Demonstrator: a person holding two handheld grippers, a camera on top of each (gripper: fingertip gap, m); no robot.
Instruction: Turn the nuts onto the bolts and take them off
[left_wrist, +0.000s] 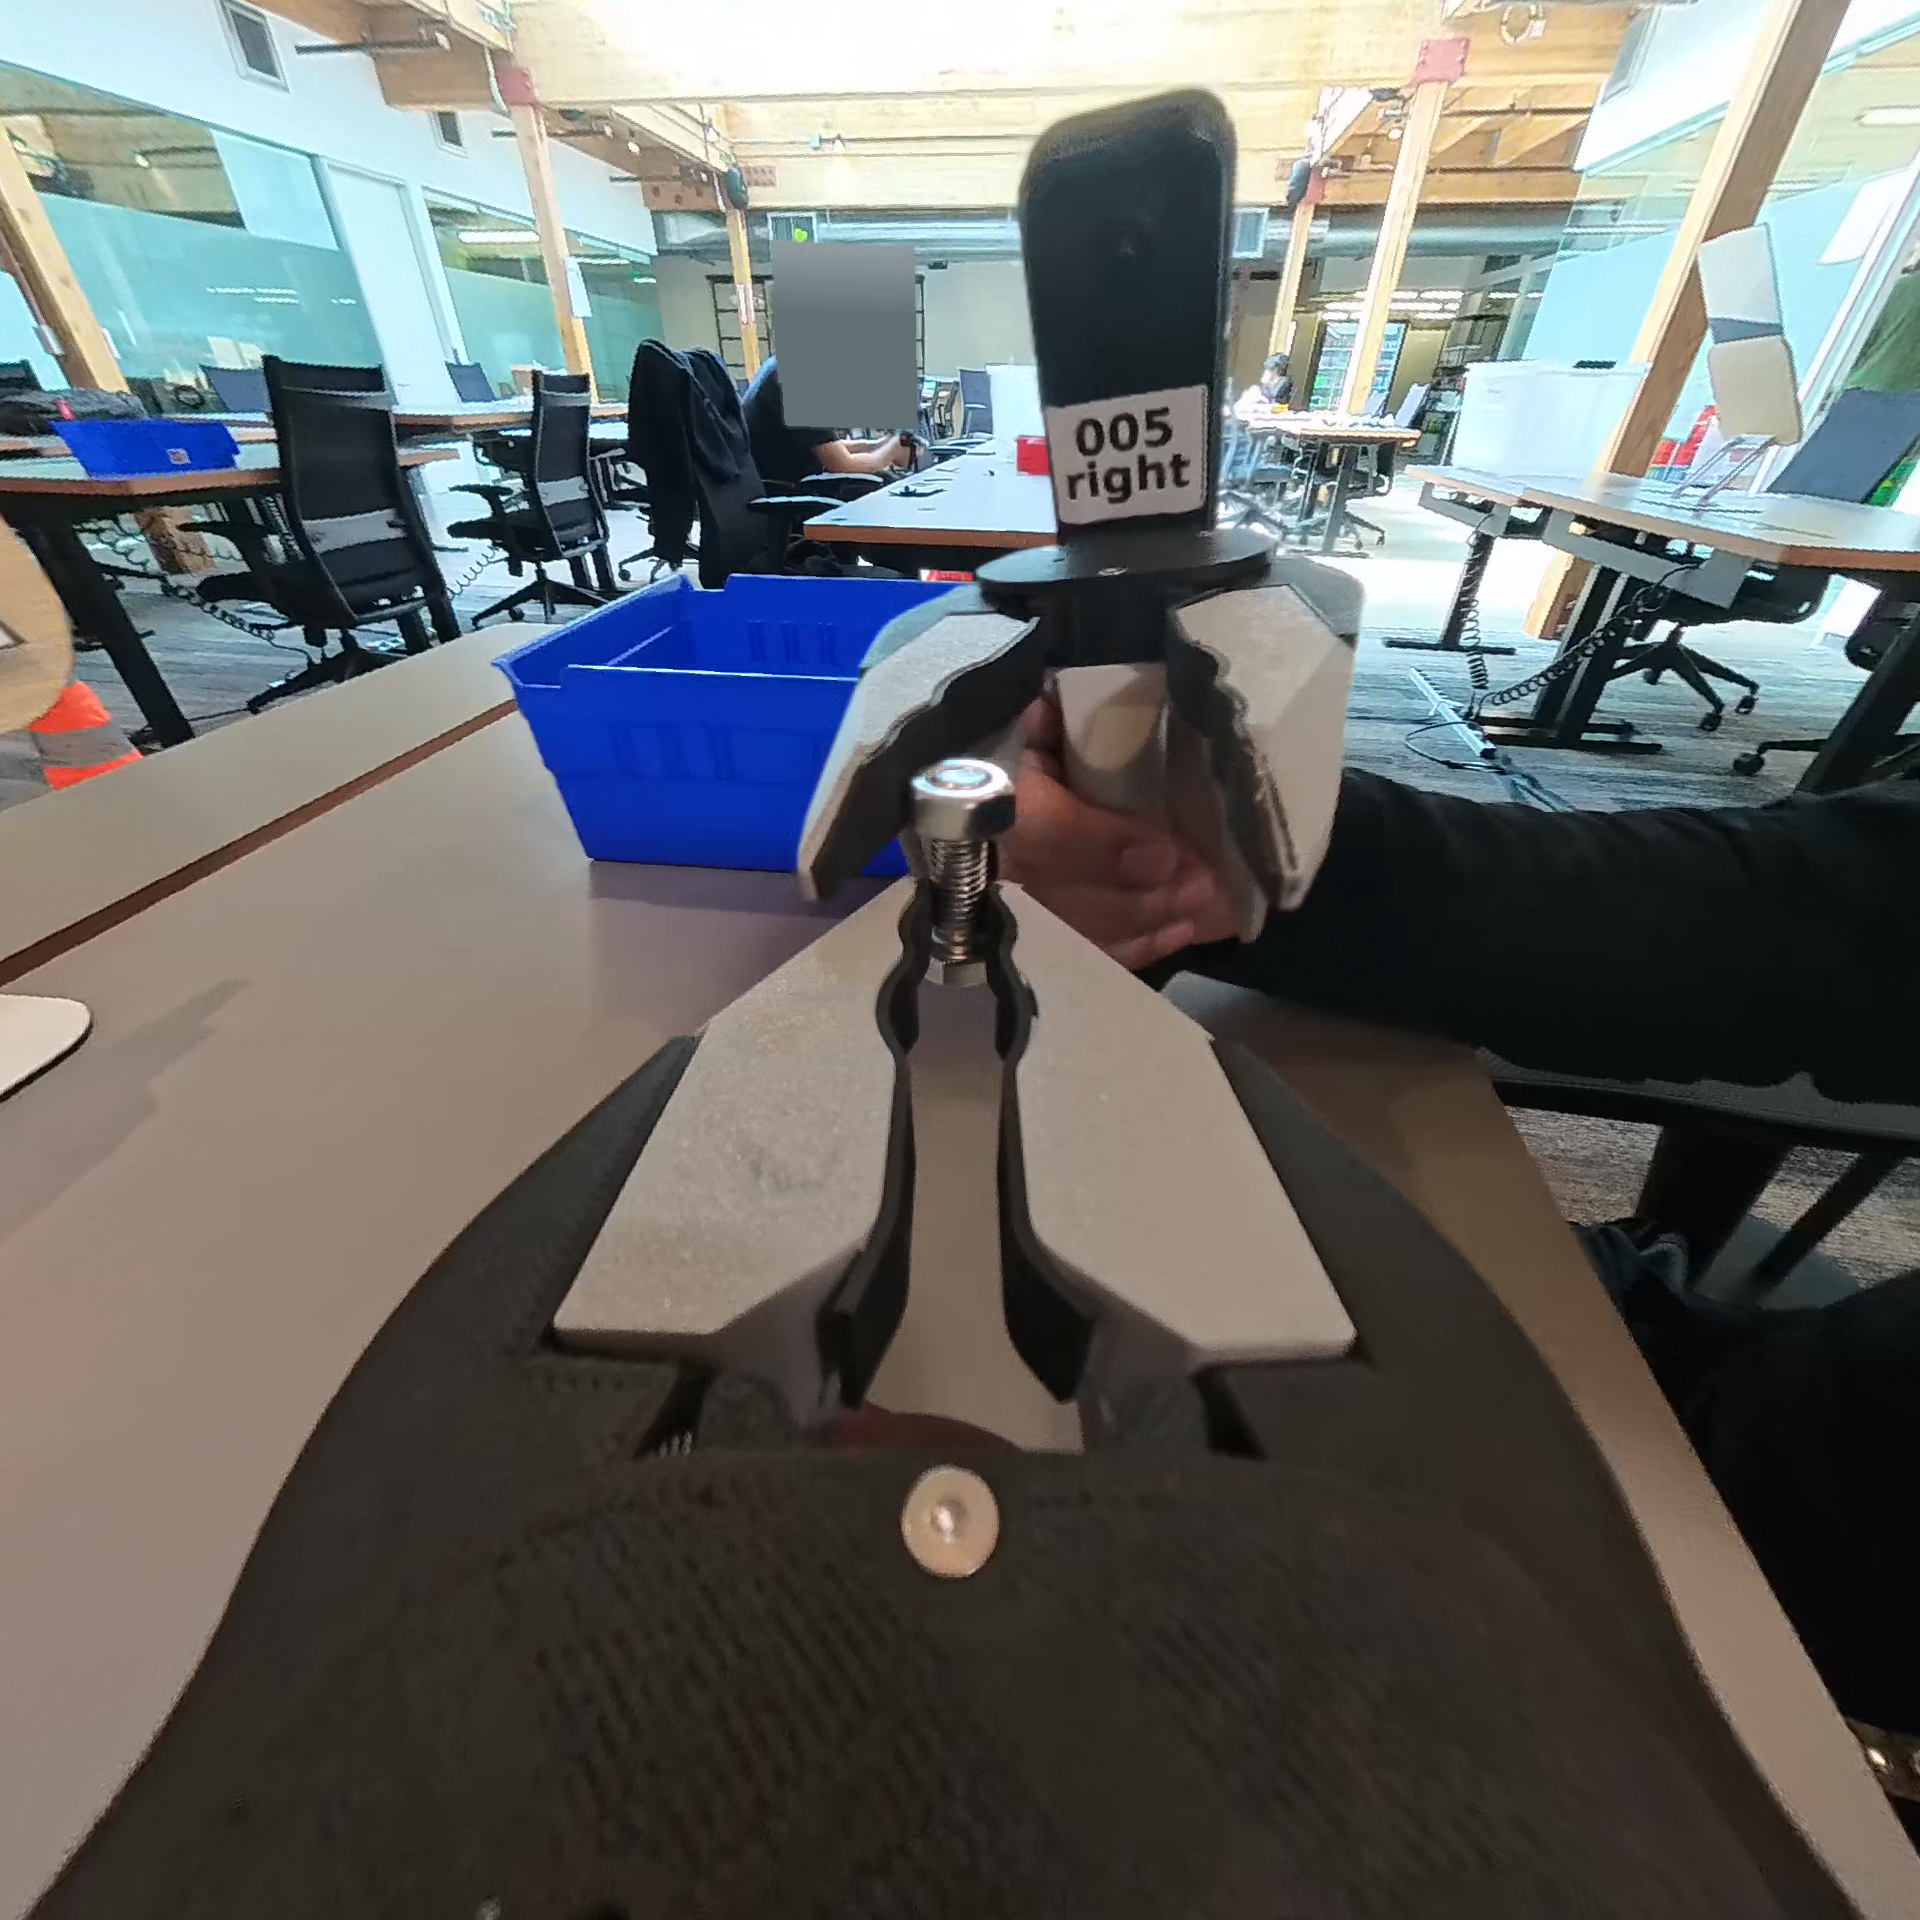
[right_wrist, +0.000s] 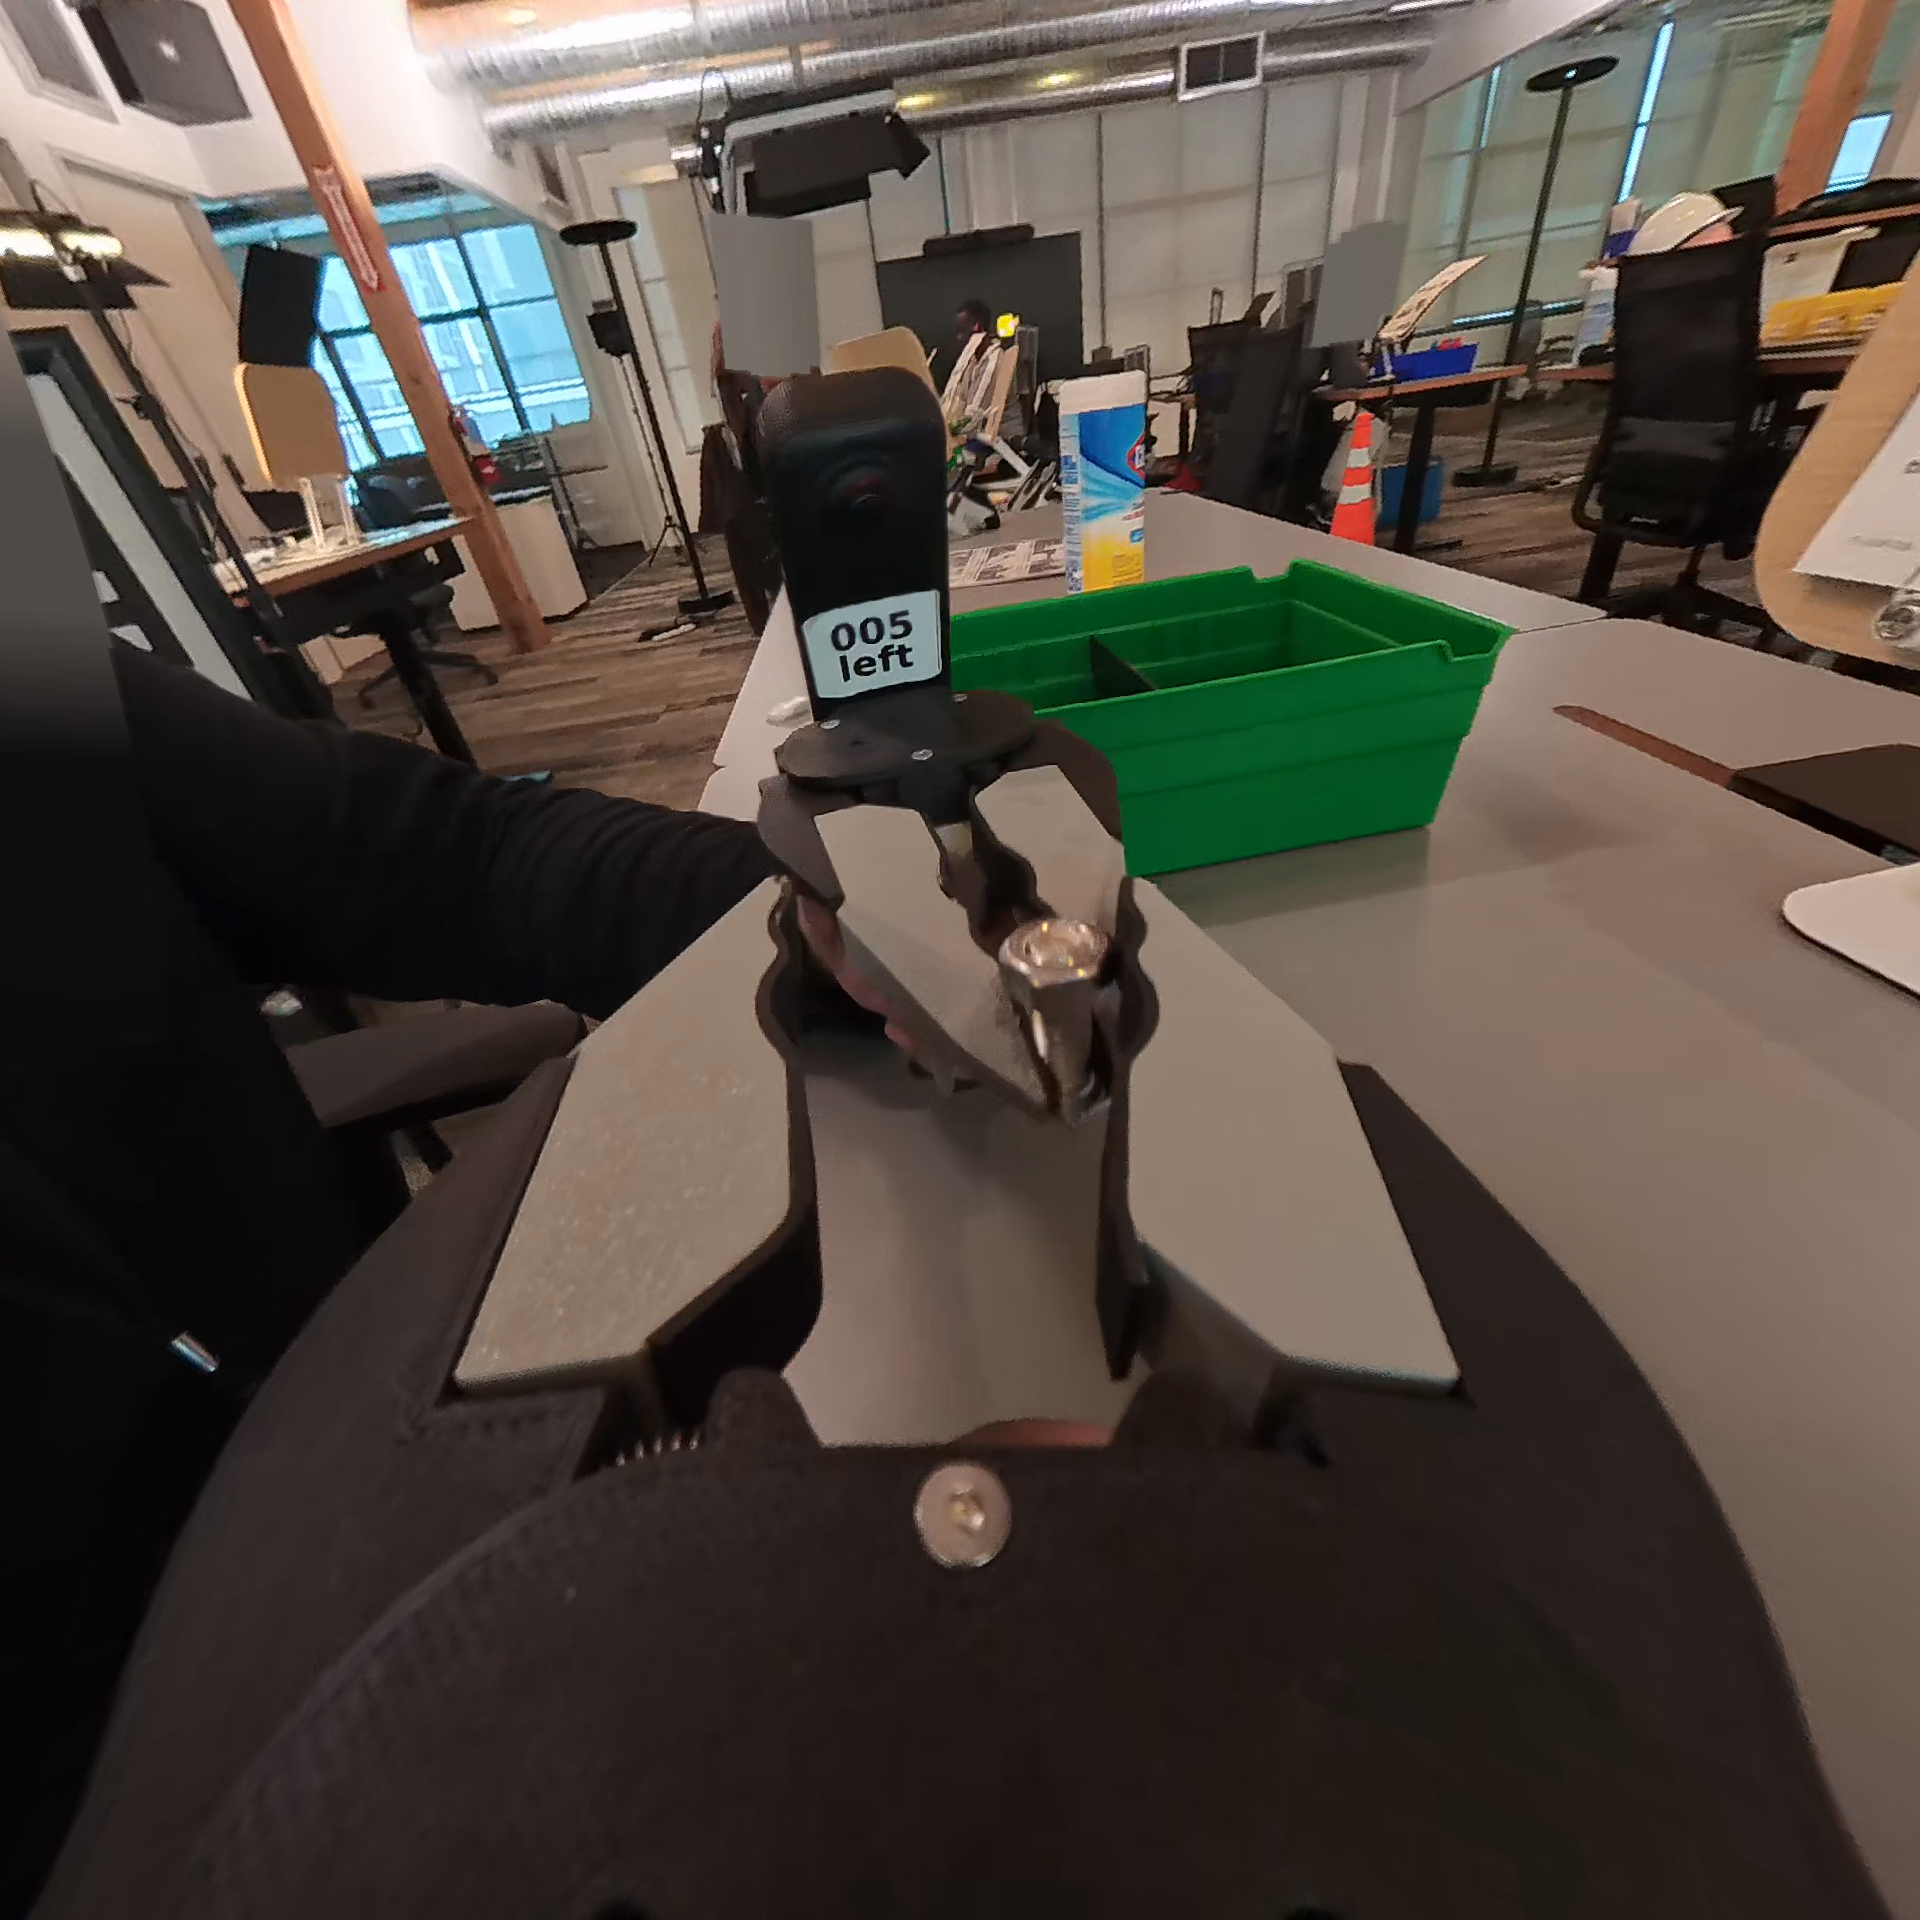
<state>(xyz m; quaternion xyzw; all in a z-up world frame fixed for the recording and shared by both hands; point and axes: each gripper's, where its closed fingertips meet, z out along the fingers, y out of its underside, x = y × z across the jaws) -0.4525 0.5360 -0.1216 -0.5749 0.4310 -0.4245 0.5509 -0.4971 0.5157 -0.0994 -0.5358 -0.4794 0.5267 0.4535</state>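
A silver bolt (left_wrist: 961, 831) stands upright above the grey table (left_wrist: 312, 1091), head up, with a nut (left_wrist: 961, 971) at its lower end. My left gripper (left_wrist: 958, 925) is shut on the bolt's lower threads at the nut. My right gripper (left_wrist: 1049, 883) faces it with its fingers spread wide, one on each side of the bolt head. In the right wrist view the right gripper (right_wrist: 956, 987) is open and the bolt head (right_wrist: 1055, 951) sits close to its right finger (right_wrist: 1132, 997). The left gripper (right_wrist: 1070, 1101) holds the bolt from below.
A blue bin (left_wrist: 707, 727) stands on the table behind the bolt. A green divided bin (right_wrist: 1247, 748) and a wipes canister (right_wrist: 1101, 488) stand beyond the left gripper. A white stand base (right_wrist: 1860, 925) lies at the table's edge. Office chairs and desks stand farther off. Tip to tip, the grippers are about 4 cm apart.
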